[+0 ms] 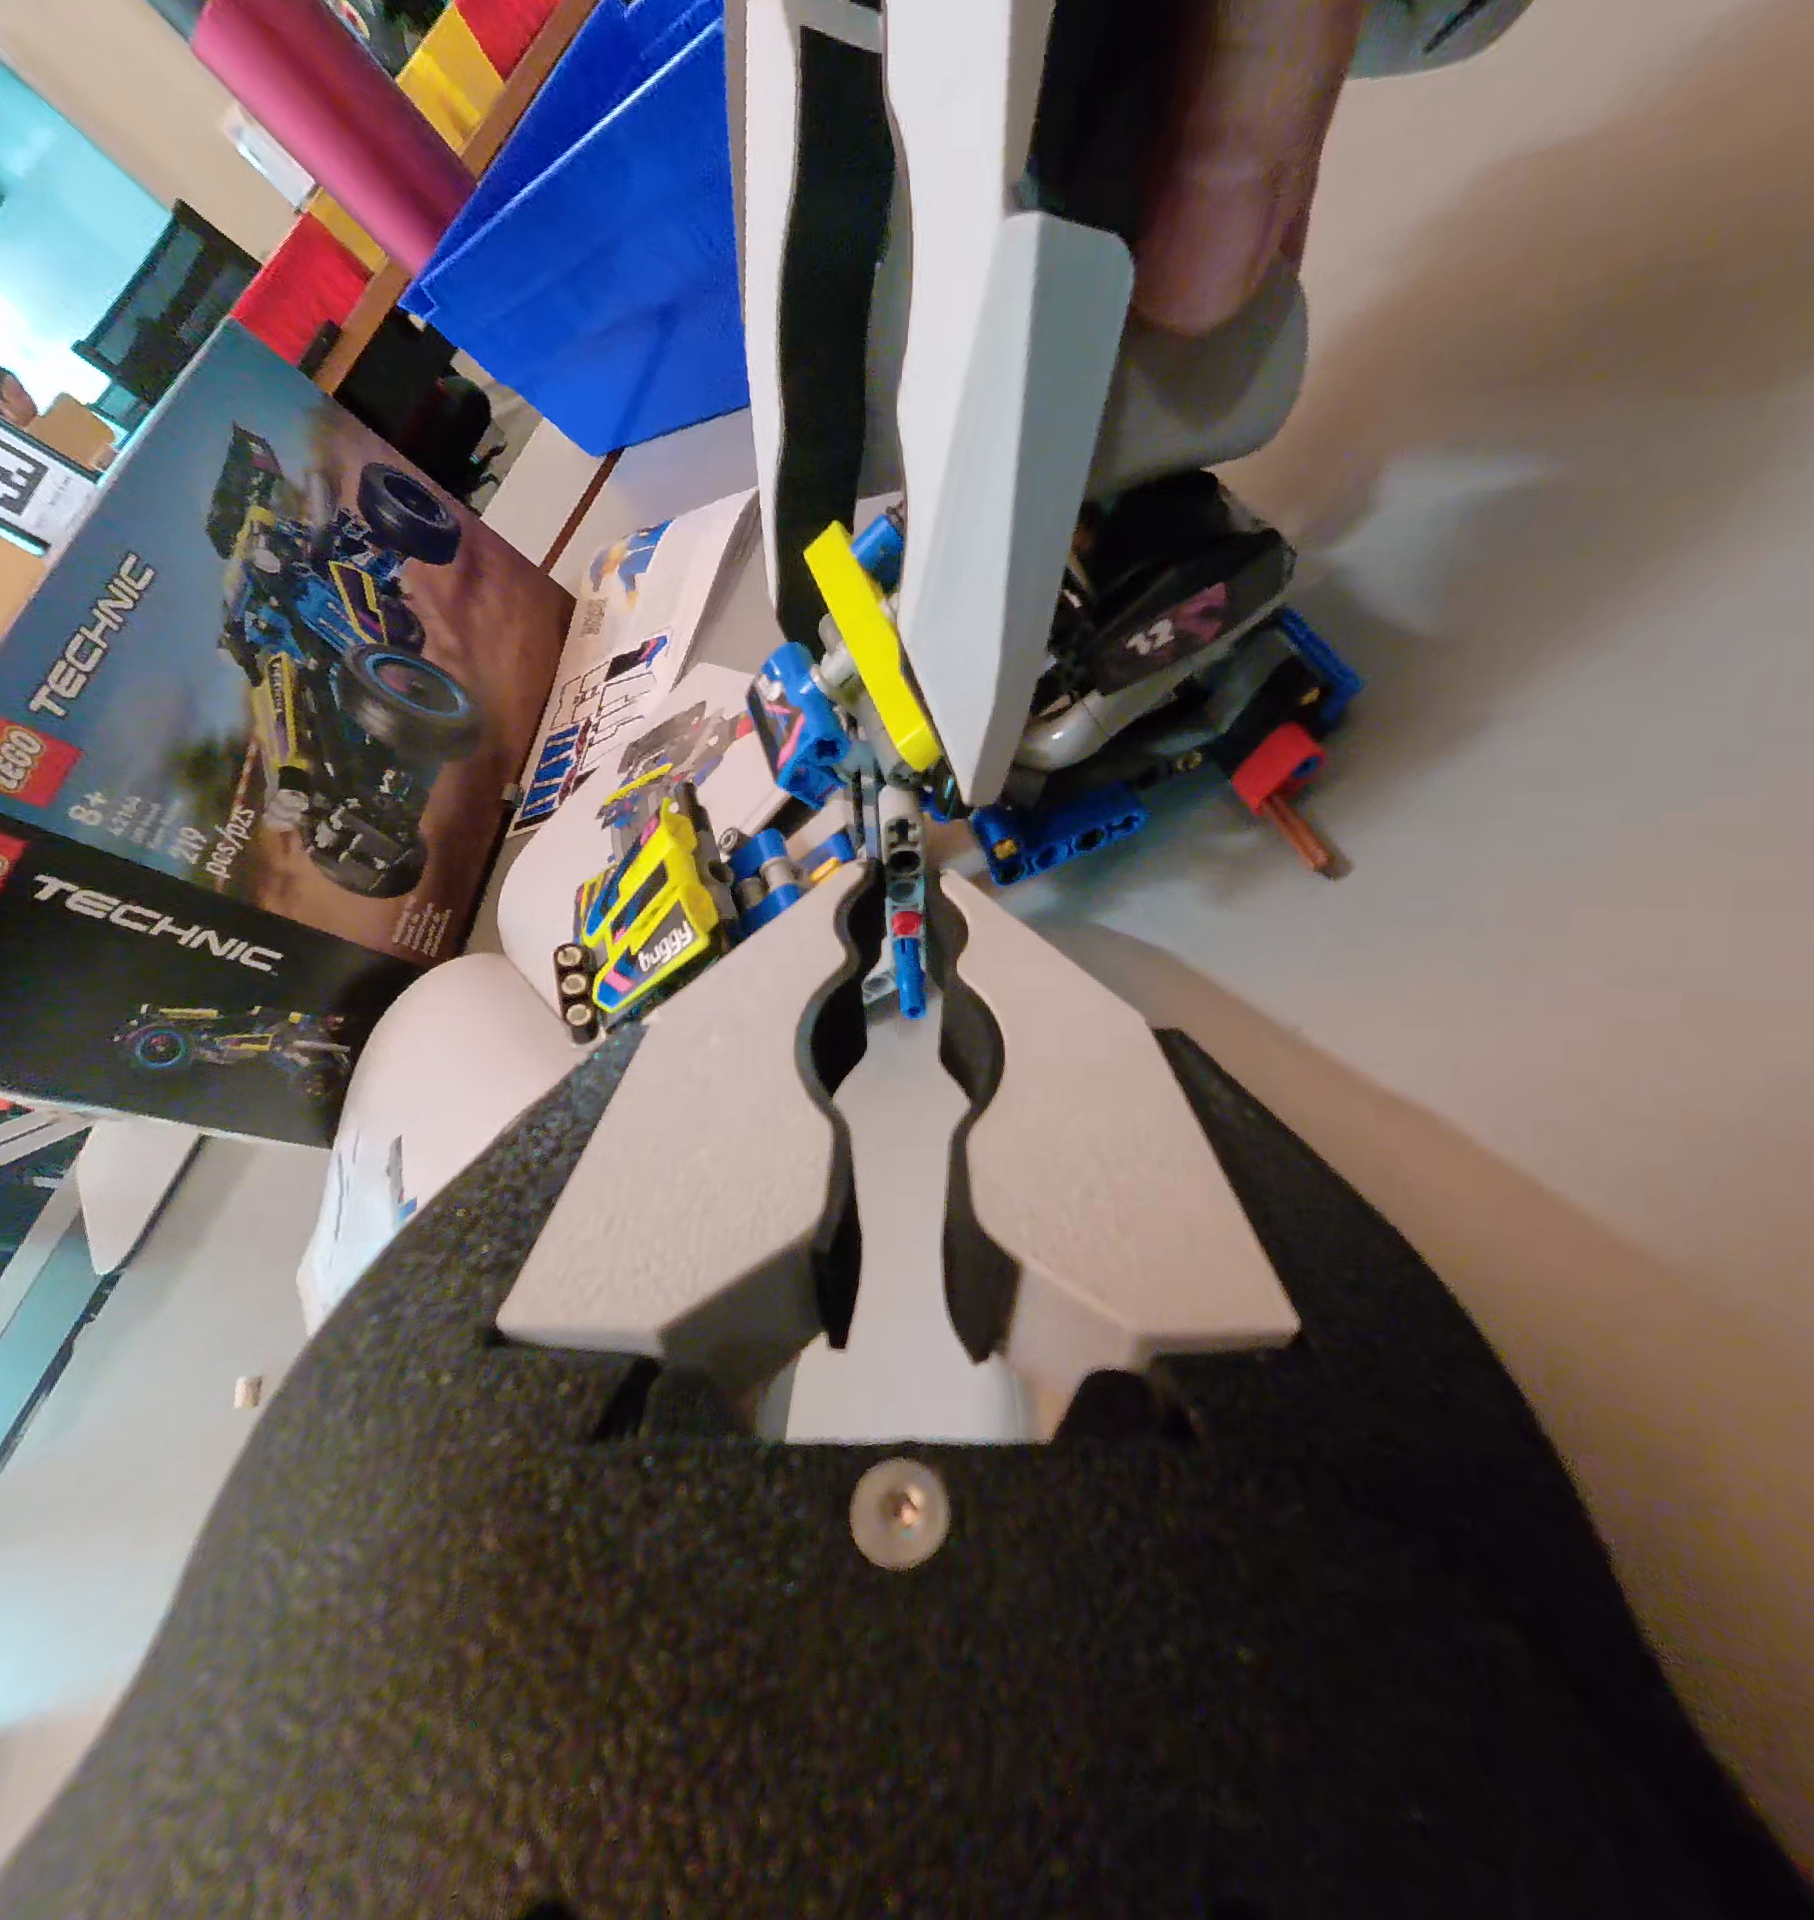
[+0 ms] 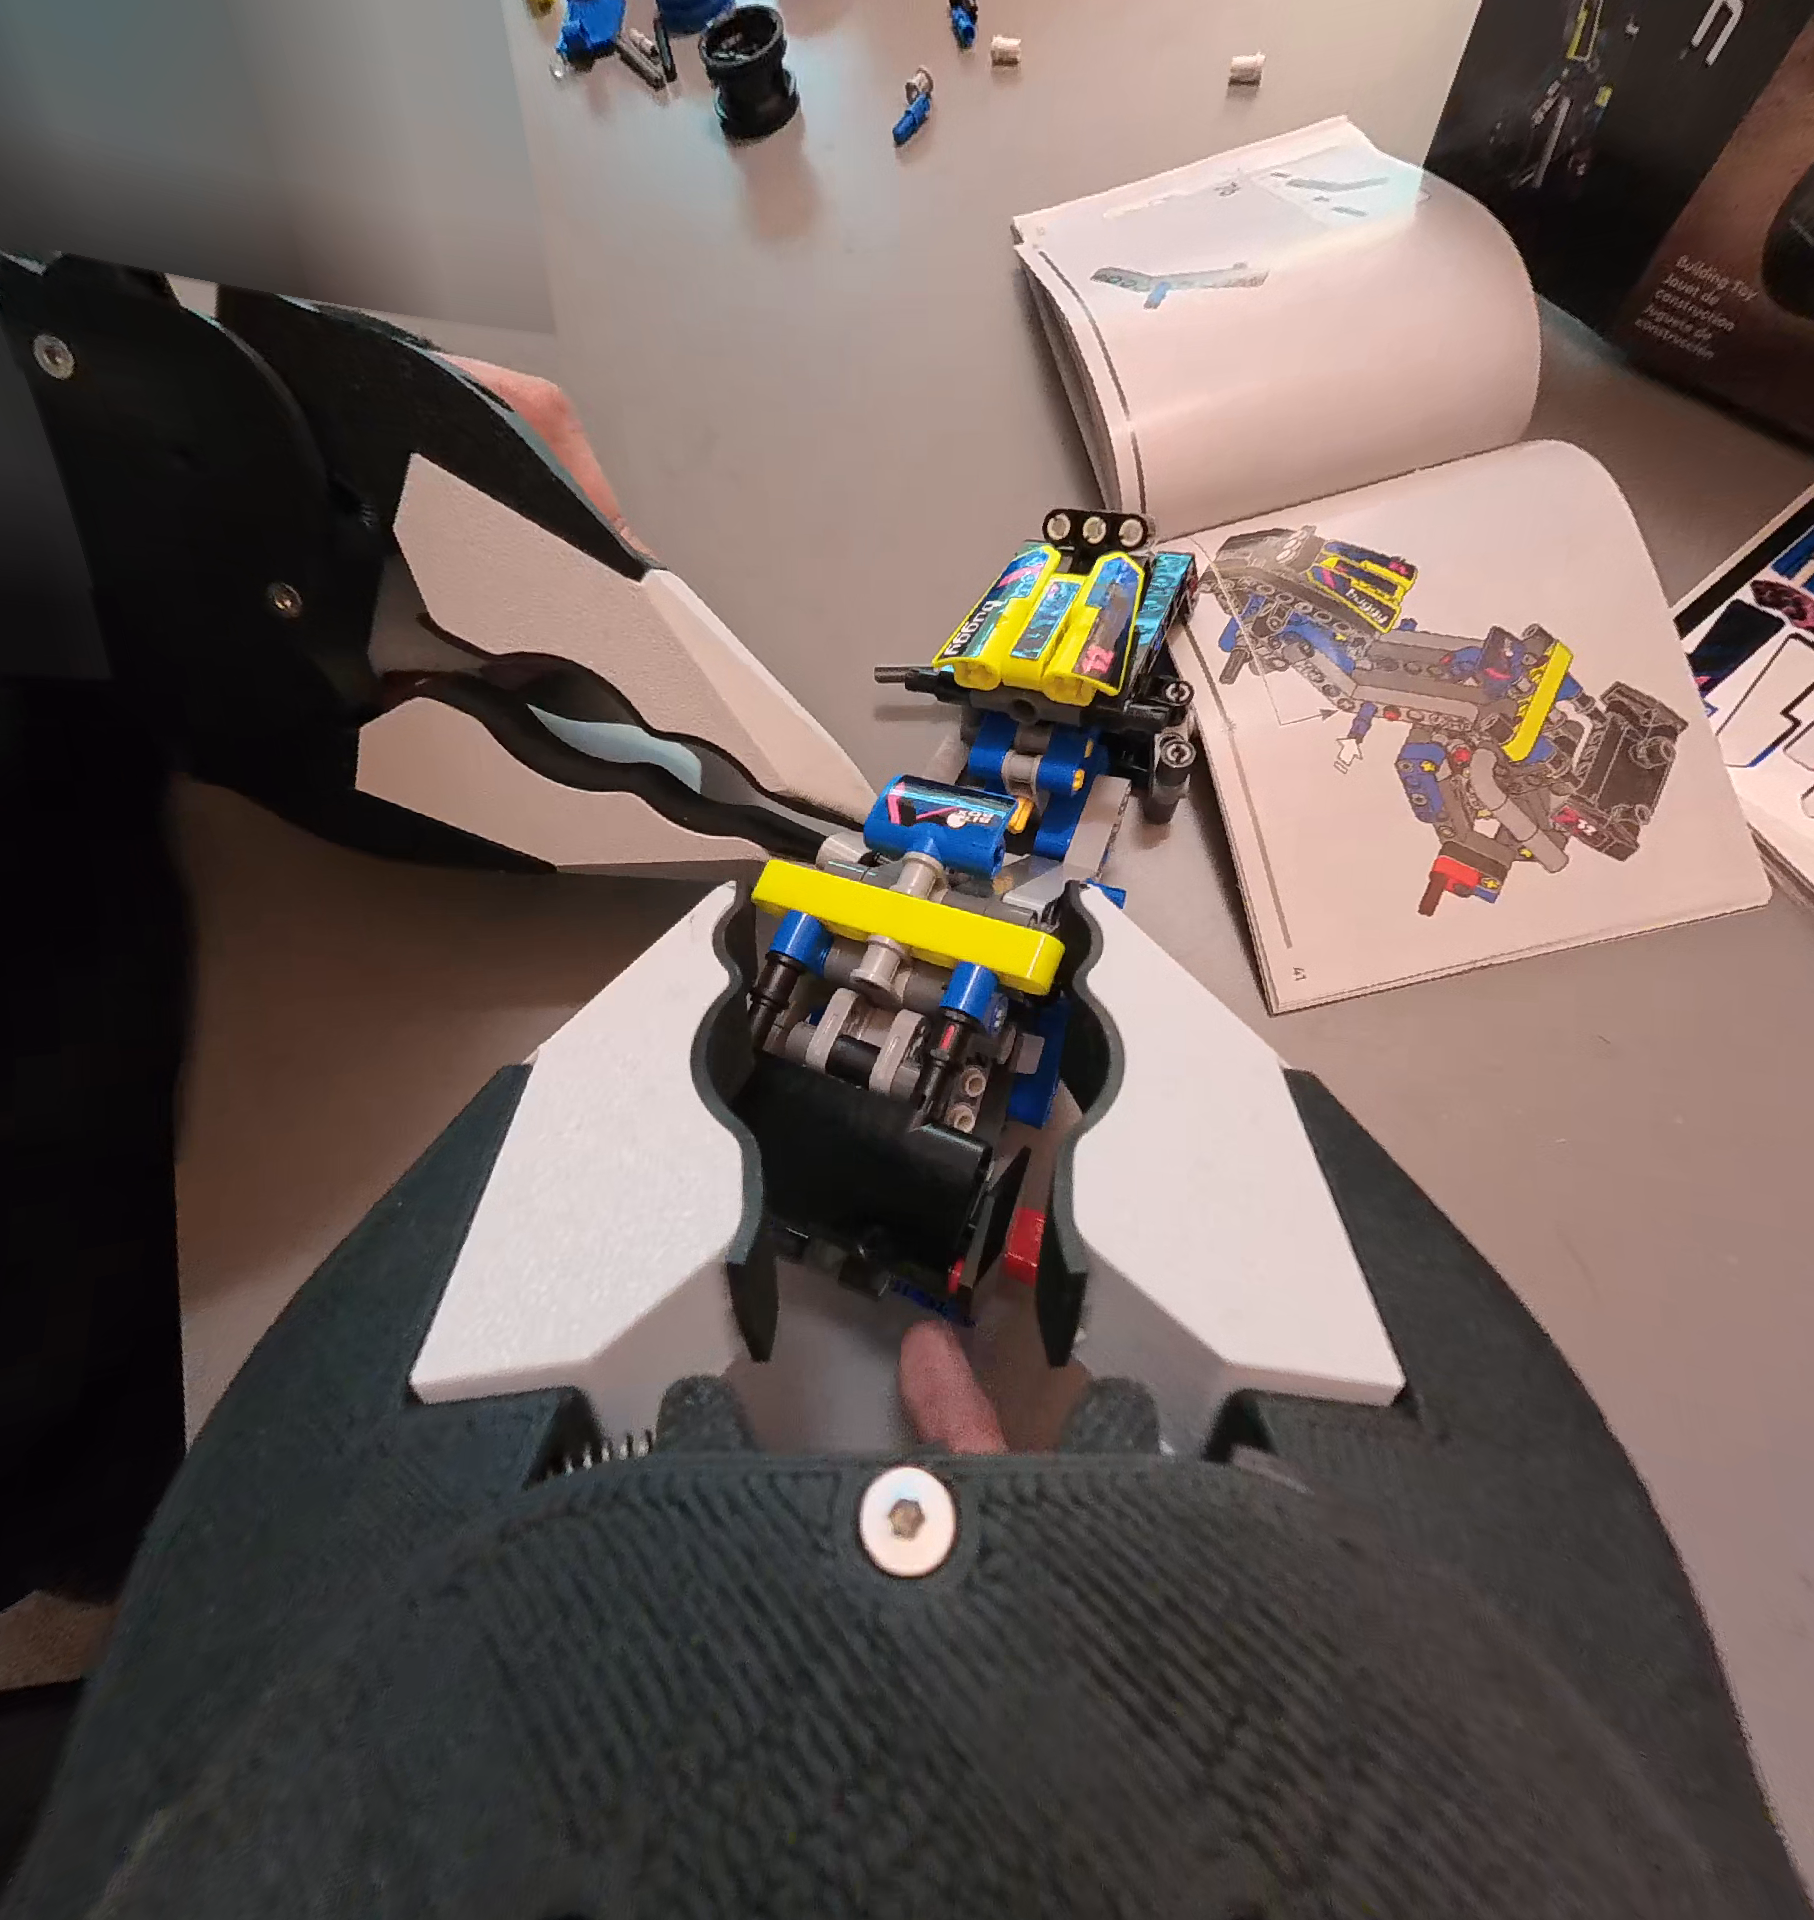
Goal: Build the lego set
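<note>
My right hand-held gripper (image 2: 908,997) is clamping the toy-brick buggy (image 2: 913,1039); my left hand-held gripper (image 1: 903,935) is pinching its grey beam (image 1: 901,883) beside the printed box (image 1: 207,748).

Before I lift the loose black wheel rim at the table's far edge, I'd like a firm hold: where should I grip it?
Grip the black wheel rim across its ribbed outer wall, coming from above. It seems to lie tilted with its open bore showing, so the round sides look clear, though small blue and black pieces lie close on its left.

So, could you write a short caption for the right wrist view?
Right tongs grip a toy buggy frame on both sides, beside an open instruction booklet; left tongs reach its side.
</note>
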